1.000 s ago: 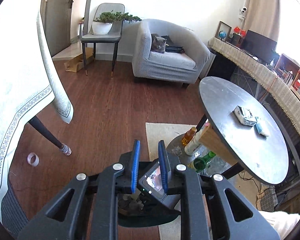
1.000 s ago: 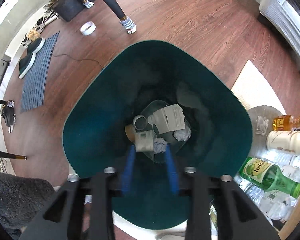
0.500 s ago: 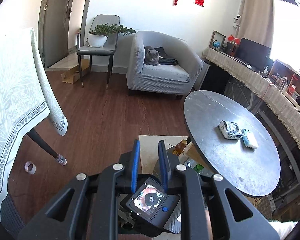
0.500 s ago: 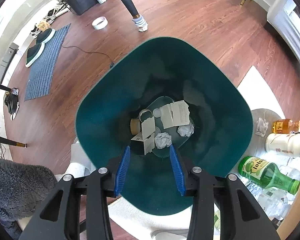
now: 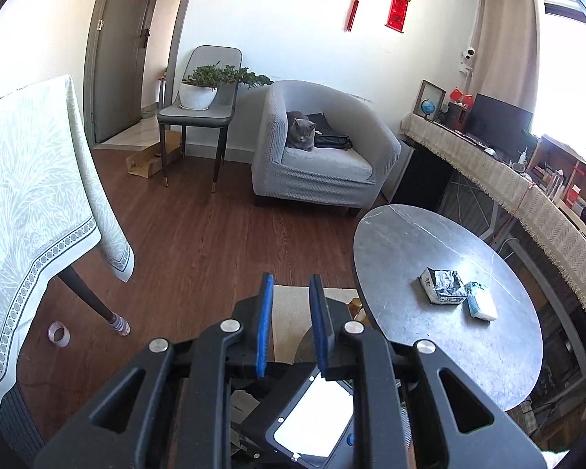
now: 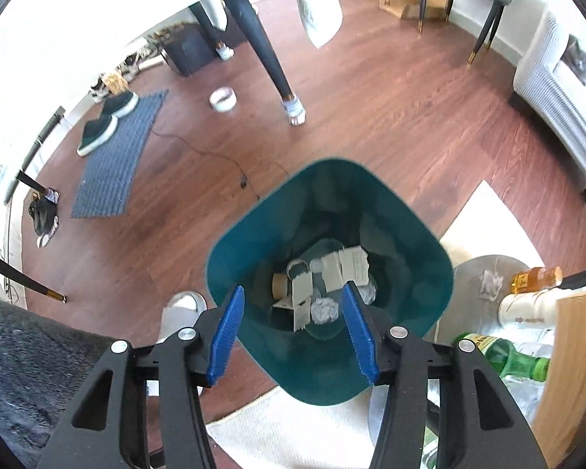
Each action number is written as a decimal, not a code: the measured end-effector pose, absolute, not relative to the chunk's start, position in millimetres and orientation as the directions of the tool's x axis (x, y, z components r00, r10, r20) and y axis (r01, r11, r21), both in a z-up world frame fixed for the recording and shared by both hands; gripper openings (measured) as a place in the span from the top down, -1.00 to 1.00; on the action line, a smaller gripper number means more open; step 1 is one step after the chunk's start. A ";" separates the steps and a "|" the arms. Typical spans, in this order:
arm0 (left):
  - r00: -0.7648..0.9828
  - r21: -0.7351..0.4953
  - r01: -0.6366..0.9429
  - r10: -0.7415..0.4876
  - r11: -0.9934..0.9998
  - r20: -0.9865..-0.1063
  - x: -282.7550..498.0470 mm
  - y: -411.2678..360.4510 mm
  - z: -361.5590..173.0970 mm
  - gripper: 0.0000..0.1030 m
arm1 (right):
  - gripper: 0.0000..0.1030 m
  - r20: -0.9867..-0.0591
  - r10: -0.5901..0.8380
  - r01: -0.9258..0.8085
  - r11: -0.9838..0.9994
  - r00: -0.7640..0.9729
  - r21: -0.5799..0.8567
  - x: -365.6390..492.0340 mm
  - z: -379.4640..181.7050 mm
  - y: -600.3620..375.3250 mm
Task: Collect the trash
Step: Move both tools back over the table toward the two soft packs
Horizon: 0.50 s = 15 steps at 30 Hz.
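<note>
A teal trash bin (image 6: pixel 422 250) stands on the wood floor below my right gripper (image 6: pixel 293 312). Cardboard pieces (image 6: pixel 343 269) and crumpled paper balls (image 6: pixel 324 308) lie at its bottom. The right gripper is wide open and empty, held above the bin's near rim. My left gripper (image 5: pixel 291 297) is open with a narrow gap and empty, raised above the floor beside a round dark table (image 5: pixel 418 242). A crumpled packet (image 5: pixel 441 287) and a tissue pack (image 5: pixel 482 306) lie on that table.
A tape roll (image 6: pixel 223 99) lies on the floor by a table leg (image 6: pixel 269 62). Bottles (image 6: pixel 500 355) stand on a low shelf right of the bin. A cloth-covered table (image 5: pixel 23 203) is at left, an armchair with a cat (image 5: pixel 301 135) ahead.
The right gripper has opened wider and risen away from the bin; the cardboard piece now lies in the bin. The left gripper has risen and tilted up toward the room.
</note>
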<state>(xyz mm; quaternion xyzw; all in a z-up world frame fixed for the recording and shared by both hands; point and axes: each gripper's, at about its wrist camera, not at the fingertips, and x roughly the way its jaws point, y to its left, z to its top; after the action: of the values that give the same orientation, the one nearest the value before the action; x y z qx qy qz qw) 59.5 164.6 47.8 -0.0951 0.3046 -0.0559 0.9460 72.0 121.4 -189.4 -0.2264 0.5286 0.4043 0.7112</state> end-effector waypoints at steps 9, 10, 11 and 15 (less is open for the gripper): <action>0.837 -0.219 0.001 -0.121 0.976 -0.534 63.5 164.6 59.9 0.45 | -0.03 -0.842 0.483 -0.818 0.568 0.241 0.092 67.3 -127.0 95.7; 0.838 -0.219 -0.002 -0.118 0.976 -0.533 63.8 163.6 60.8 0.45 | -0.03 -0.824 0.505 -0.819 0.567 0.258 0.092 66.5 -118.8 91.4; 0.839 -0.219 -0.004 -0.116 0.976 -0.532 64.7 162.0 61.6 0.44 | -0.03 -0.811 0.518 -0.817 0.569 0.271 0.090 67.5 -113.0 86.7; 0.845 -0.215 -0.007 -0.110 0.977 -0.524 66.7 155.0 65.1 0.39 | -0.06 -0.760 0.560 -0.801 0.592 0.330 0.088 69.5 -87.1 66.7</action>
<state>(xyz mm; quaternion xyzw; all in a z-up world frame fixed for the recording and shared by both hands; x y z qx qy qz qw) 66.7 155.0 65.1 -0.1047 0.2775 -0.0270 0.9546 69.5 66.7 -87.1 -0.1535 0.3930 0.4247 0.8010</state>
